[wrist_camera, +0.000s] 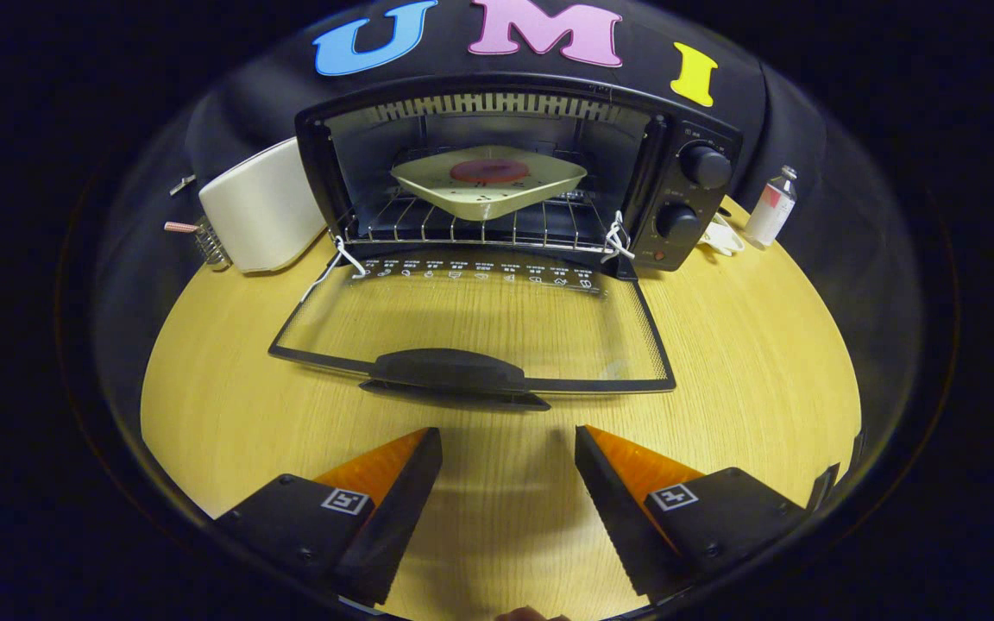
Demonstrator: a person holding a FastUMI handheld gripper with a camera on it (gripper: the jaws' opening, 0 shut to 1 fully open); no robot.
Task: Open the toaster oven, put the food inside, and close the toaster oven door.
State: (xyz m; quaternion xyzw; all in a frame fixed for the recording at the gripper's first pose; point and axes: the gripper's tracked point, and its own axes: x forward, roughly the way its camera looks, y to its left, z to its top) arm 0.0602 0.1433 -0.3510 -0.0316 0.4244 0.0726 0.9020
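Observation:
A black toaster oven (687, 190) stands at the far side of the wooden table (747, 379). Its glass door (480, 323) lies folded down flat toward me, with the dark handle (449, 371) at its near edge. Inside, on the wire rack (428, 226), sits a pale square plate (488, 194) with a round reddish piece of food (488, 170) on it. My gripper (507, 444) is open, its fingers apart just short of the door handle, holding nothing.
A white boxy appliance (260, 207) stands left of the oven, with a small wire item (204, 237) beside it. Right of the oven are a small clear bottle (771, 207) and a white cord (721, 237). White string ties (616, 240) hang at the door hinges.

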